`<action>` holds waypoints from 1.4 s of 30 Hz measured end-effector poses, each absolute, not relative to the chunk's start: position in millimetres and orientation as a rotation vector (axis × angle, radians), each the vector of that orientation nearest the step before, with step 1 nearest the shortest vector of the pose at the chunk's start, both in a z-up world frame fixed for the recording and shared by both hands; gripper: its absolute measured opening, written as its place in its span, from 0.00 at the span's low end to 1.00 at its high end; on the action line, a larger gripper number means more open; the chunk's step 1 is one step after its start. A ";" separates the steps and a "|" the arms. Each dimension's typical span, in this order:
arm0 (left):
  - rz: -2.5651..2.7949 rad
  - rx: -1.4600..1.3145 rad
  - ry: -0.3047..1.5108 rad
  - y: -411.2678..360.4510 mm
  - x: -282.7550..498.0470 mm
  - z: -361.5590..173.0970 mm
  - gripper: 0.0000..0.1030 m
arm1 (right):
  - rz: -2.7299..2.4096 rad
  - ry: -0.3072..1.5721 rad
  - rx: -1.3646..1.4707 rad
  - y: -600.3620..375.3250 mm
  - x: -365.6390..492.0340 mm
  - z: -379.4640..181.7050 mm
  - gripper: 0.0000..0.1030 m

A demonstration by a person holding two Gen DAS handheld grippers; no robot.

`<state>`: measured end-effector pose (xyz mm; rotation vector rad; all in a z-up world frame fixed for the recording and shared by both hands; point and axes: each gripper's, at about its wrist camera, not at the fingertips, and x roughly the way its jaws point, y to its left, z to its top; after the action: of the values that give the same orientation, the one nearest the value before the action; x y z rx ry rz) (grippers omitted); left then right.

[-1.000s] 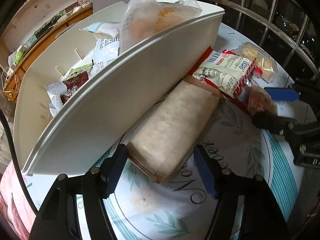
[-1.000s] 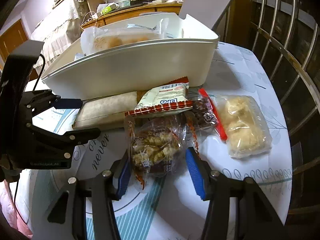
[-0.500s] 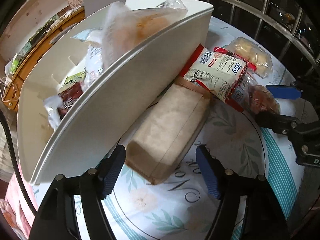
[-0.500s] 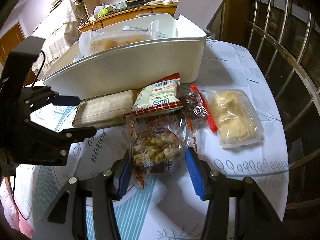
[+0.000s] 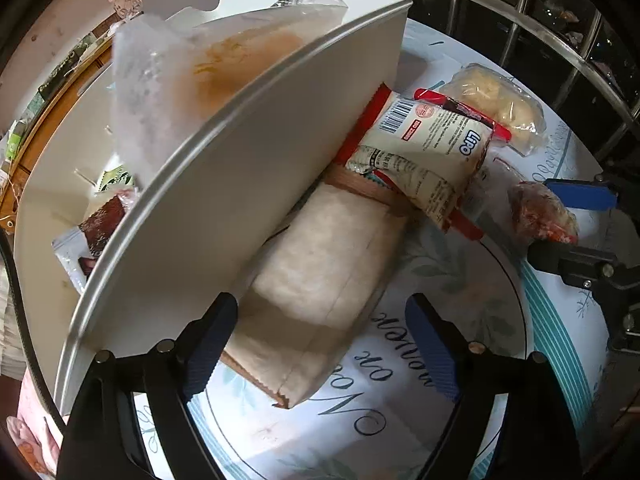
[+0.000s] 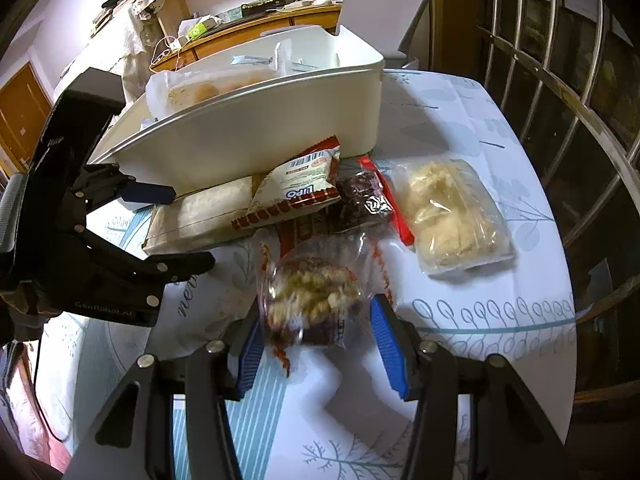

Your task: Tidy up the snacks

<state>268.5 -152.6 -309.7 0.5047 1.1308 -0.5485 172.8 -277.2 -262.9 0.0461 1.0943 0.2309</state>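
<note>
A white bin (image 5: 224, 184) holds several snack packets; it also shows in the right wrist view (image 6: 256, 132). A long beige packet (image 5: 324, 280) lies against its wall, and my open left gripper (image 5: 316, 344) straddles its near end. A white and red Lipo packet (image 5: 420, 148) lies on its far end. My open right gripper (image 6: 316, 344) straddles a clear bag of nut clusters (image 6: 316, 296). A dark red-edged packet (image 6: 368, 200) and a clear bag of pale pastries (image 6: 452, 212) lie to the right.
The round table (image 6: 500, 320) has a white and teal patterned cloth. A metal railing (image 6: 560, 92) curves along its right edge. A wooden sideboard (image 6: 248, 32) with clutter stands behind the bin. The left gripper (image 6: 176, 228) shows in the right wrist view.
My left gripper has moved forward, so the beige packet's near end now lies between its fingers. My right gripper has closed in on the nut cluster bag, which looks blurred.
</note>
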 end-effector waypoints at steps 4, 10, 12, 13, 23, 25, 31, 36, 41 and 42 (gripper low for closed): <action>-0.565 0.504 1.127 -160.6 269.0 -313.5 0.92 | 0.231 1.097 0.072 -280.6 173.3 -263.1 0.50; -0.583 0.485 1.114 -163.9 270.4 -317.5 0.96 | 0.230 1.096 0.087 -282.2 173.9 -263.4 0.50; -0.585 0.481 1.109 -160.1 266.6 -319.9 0.96 | 0.230 1.095 0.093 -283.2 173.8 -263.0 0.50; -0.588 0.481 1.107 -160.1 263.3 -321.5 0.96 | 0.230 1.095 0.095 -283.5 173.7 -262.9 0.50; -0.604 0.479 1.119 -150.4 239.0 -315.1 0.89 | 0.227 1.092 0.109 -288.4 173.0 -260.1 0.47; -0.583 0.462 1.122 -149.5 239.9 -313.8 0.88 | 0.225 1.089 0.111 -289.3 173.0 -258.9 0.47; -0.520 0.397 1.130 -138.9 254.4 -314.4 0.88 | 0.224 1.086 0.102 -289.4 172.1 -257.3 0.43; -0.530 0.395 1.121 -140.4 255.2 -314.9 0.86 | 0.223 1.088 0.096 -288.7 169.3 -257.8 0.43; -0.547 0.340 1.112 -138.8 253.4 -314.7 0.66 | 0.218 1.086 0.102 -289.0 168.9 -256.9 0.43; -0.549 0.325 1.109 -137.7 252.7 -314.3 0.62 | 0.217 1.086 0.103 -289.3 168.9 -256.4 0.43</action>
<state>252.7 -137.7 -314.3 0.3251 1.1092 -0.5488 168.9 -289.3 -256.4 0.1034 1.0857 0.2171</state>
